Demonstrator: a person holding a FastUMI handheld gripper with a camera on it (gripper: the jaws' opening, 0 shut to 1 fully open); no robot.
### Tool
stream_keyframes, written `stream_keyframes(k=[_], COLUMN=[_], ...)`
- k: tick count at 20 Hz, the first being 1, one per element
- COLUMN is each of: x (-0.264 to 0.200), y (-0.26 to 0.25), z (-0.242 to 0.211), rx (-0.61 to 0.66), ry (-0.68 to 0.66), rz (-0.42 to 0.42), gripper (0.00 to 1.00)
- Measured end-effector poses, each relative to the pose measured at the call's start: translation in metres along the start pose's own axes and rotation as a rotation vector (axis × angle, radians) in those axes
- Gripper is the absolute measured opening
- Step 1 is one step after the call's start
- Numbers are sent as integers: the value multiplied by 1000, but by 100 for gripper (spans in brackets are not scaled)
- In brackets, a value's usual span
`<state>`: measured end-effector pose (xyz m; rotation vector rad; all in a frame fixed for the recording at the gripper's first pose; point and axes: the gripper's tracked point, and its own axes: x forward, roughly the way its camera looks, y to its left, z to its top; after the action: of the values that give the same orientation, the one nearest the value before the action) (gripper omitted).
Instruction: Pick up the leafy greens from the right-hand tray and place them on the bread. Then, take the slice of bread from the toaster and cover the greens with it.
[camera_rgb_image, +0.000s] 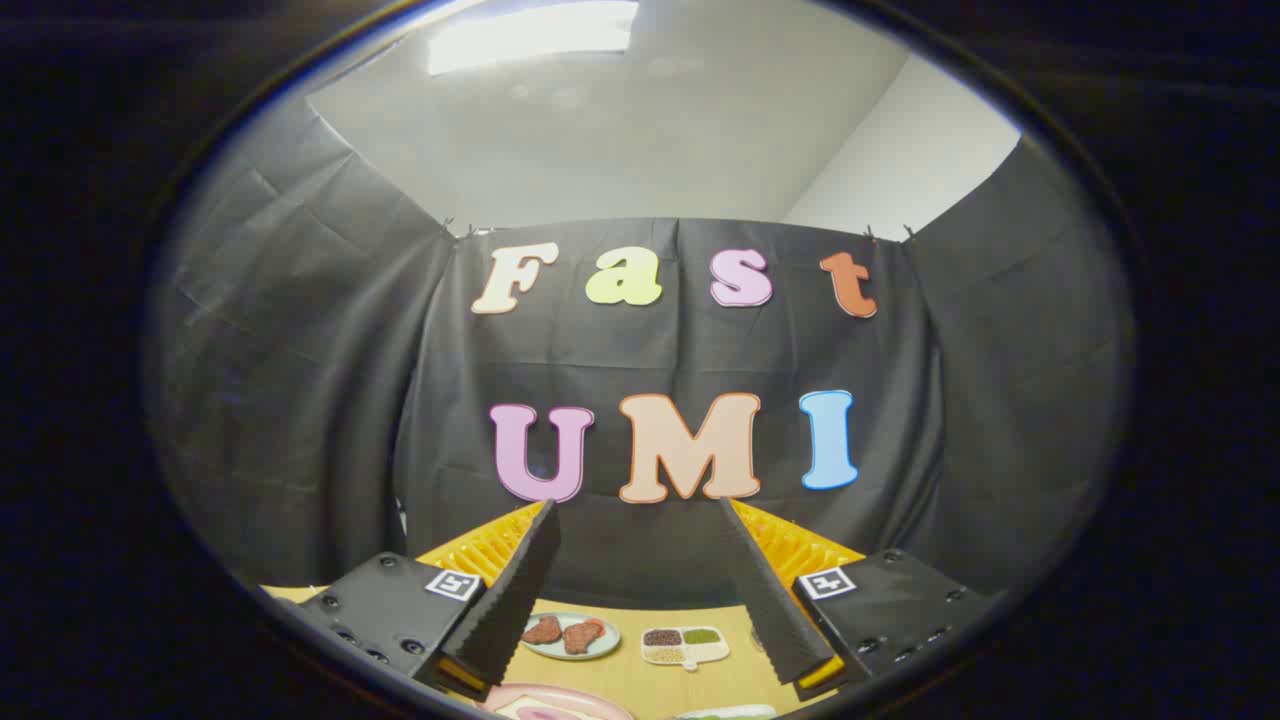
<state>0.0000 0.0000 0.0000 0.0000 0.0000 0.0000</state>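
Note:
My gripper (636, 503) is open, its two fingers spread wide and held high above the table, with nothing between them. It points at the booth's back wall. Low between the fingers, a pink plate (592, 696) lies on the table, mostly cut off, with something pale on it that I cannot make out. A sliver of something green (727, 712) lies to its right, too cut off to name.
On the wooden table (735, 675) beyond the fingers sits a small pale plate (570, 652) with two reddish-brown pieces. To its right stands a white divided dish (685, 660) with dark, green and pale fillings. Black cloth walls close in the booth.

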Motion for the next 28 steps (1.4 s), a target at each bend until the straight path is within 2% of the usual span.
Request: stream_keyframes(k=[19,28], x=[7,14], y=[-19,-55], z=[-11,-46], rx=[-10,-68], ry=[27,137], rz=[34,148], gripper=[99,99])
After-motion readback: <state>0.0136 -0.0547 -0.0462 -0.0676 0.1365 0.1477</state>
